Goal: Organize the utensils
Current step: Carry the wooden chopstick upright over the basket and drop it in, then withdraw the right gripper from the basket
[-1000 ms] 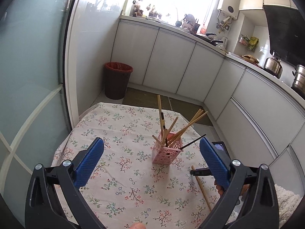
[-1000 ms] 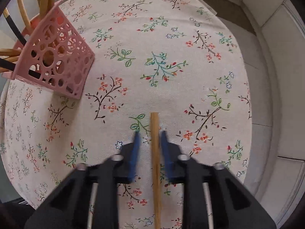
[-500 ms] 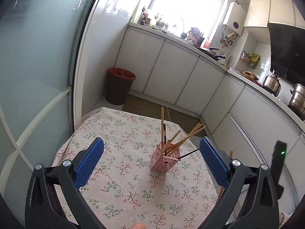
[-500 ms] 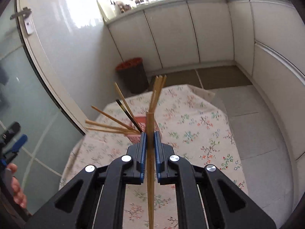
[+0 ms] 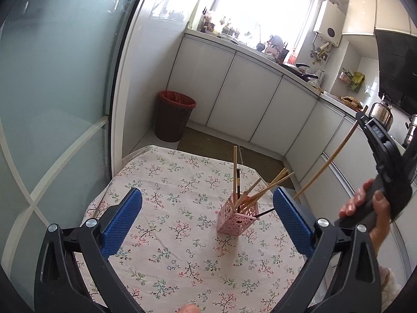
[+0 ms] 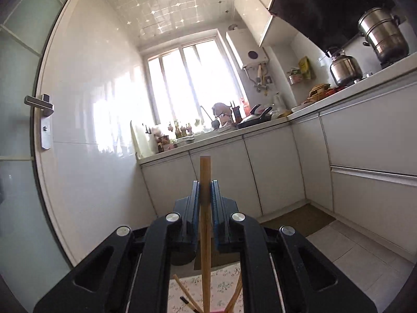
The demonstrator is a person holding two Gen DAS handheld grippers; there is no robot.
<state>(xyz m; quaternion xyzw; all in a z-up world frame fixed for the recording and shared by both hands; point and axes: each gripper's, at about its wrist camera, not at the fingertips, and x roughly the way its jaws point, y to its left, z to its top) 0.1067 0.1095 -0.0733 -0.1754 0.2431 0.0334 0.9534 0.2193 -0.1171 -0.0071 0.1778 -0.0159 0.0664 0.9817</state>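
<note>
Jaws clear of pink holder (image 5: 238,217)

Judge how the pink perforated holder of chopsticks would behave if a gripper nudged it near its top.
The pink holder looks thin and perforated, so probably light. Its chopsticks lean far toward one side, so it may tip. The tablecloth might drag, hindering sliding.

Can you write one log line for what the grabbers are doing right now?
right gripper: shut on chopstick, raised | left gripper: open, holding nothing | pink holder: on table, with chopsticks
</note>
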